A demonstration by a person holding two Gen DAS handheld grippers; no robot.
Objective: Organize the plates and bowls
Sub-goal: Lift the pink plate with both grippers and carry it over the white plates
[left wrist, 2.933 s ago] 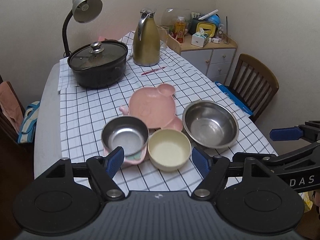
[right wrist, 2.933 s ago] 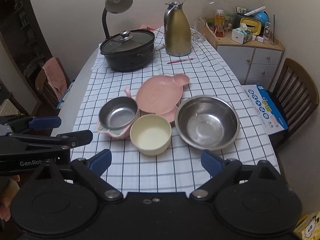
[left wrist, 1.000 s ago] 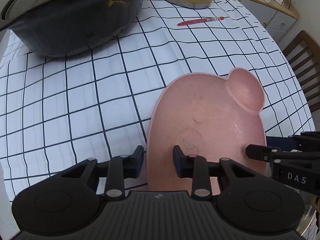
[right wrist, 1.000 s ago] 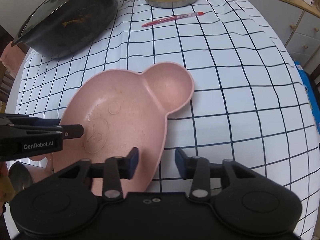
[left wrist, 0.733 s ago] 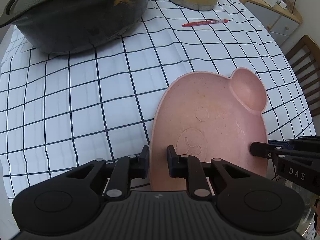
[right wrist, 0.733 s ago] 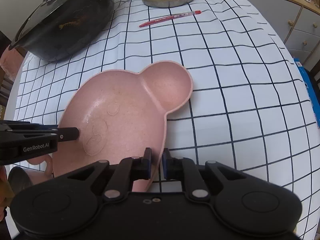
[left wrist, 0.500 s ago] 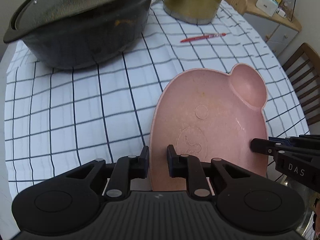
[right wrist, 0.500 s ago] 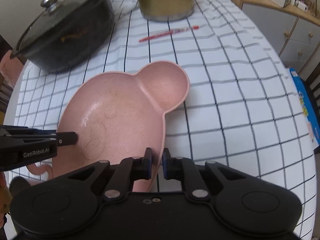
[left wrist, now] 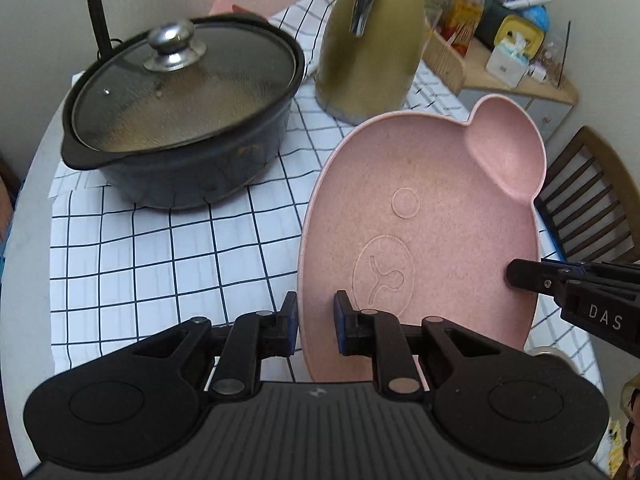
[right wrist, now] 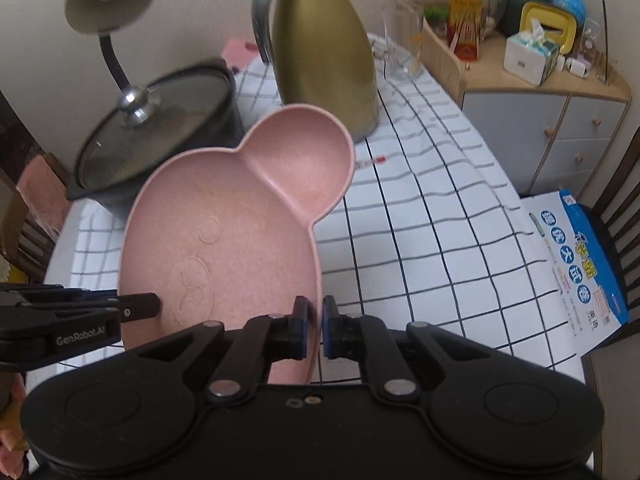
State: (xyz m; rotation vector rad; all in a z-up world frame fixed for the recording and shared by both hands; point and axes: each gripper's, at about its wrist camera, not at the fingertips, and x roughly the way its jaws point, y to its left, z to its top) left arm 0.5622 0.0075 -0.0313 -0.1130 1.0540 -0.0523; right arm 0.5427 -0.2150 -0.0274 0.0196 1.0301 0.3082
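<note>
Pink bear-shaped plastic plate (left wrist: 420, 216) with a round ear compartment, raised clear of the black-and-white checked tablecloth (left wrist: 132, 256) and tilted, in front of the dark lidded cooking pot (left wrist: 180, 120) and the gold metal jug (left wrist: 372, 40). Left gripper (left wrist: 315, 322) clamped on the plate's left rim, one pad outside and one inside. Right gripper (right wrist: 315, 328) pinched tight on the opposite rim, its jaws nearly meeting across the thin edge, the red pen (right wrist: 370, 161) lying beyond the plate near the jug.

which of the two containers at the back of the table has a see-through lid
The black pot, on the left in the left wrist view: glass lid with a metal knob. The gold jug beside it is tall, with a metal handle.
</note>
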